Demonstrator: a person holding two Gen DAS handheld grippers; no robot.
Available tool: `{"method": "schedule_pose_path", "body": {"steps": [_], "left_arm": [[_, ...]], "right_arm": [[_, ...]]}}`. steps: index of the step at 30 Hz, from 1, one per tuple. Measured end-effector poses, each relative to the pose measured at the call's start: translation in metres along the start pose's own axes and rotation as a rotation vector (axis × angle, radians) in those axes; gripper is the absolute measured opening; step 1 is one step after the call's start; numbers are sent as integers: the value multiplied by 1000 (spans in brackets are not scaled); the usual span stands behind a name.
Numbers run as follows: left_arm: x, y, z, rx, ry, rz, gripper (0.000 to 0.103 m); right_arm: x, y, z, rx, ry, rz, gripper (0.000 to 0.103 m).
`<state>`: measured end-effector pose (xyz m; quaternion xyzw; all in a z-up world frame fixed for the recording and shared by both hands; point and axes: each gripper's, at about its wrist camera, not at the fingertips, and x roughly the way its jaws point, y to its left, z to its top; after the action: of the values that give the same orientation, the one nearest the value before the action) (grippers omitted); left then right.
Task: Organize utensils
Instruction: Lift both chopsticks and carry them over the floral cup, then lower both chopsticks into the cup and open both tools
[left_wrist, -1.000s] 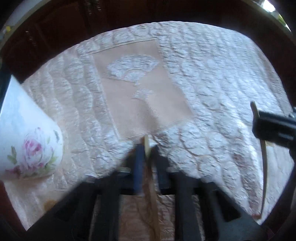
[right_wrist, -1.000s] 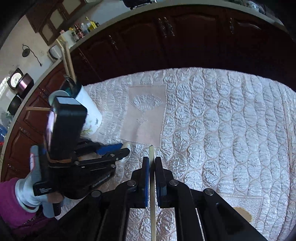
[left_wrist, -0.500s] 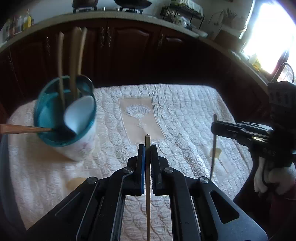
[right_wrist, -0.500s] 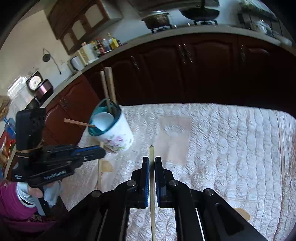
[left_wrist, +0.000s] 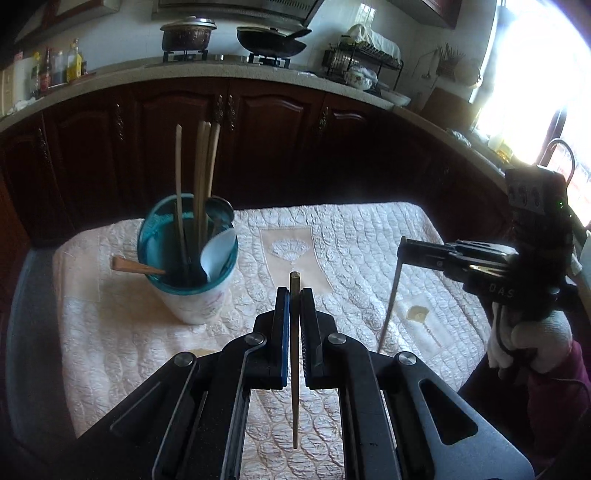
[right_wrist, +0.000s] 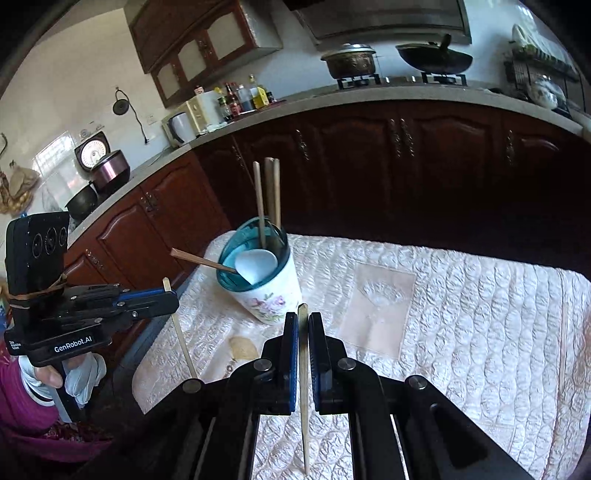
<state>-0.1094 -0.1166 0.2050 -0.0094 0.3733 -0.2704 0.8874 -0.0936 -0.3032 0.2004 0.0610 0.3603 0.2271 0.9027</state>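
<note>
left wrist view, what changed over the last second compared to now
Both tools rose away from the quilted cloth, each lifting its chopstick along. The view went from close on the cloth to taking in the whole table, the cup and the kitchen counter. Unchanged: the left tool is shut on a chopstick, the right tool on another chopstick, and the cup keeps its utensils.

Ahead of the claw runs a curved row of dark red-brown wooden cabinets (left_wrist: 258, 147) under a pale stone worktop (right_wrist: 406, 96). A lidded pot (left_wrist: 186, 35) and a black wok (left_wrist: 271, 38) sit on the stove there. Farther right stands a dish rack (left_wrist: 364, 55), and beyond it a window (left_wrist: 535, 74) floods in harsh daylight. Up left hang wall cupboards (right_wrist: 199, 40) on white walls.
</note>
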Motion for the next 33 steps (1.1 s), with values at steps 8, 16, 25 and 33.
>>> {"method": "schedule_pose_path", "body": {"steps": [8, 16, 25, 33], "left_arm": [[-24, 7, 15, -12, -61, 4, 4], [-41, 17, 38, -41, -102, -21, 4], [-70, 34, 80, -70, -191, -20, 4], [-86, 58, 118, -89, -270, 43, 4]], "right_arm": [[-7, 19, 26, -48, -48, 15, 5], [-8, 39, 54, -101, -82, 30, 5], [-15, 53, 86, -150, -127, 39, 5], [-22, 69, 123, -184, -184, 49, 5]]}}
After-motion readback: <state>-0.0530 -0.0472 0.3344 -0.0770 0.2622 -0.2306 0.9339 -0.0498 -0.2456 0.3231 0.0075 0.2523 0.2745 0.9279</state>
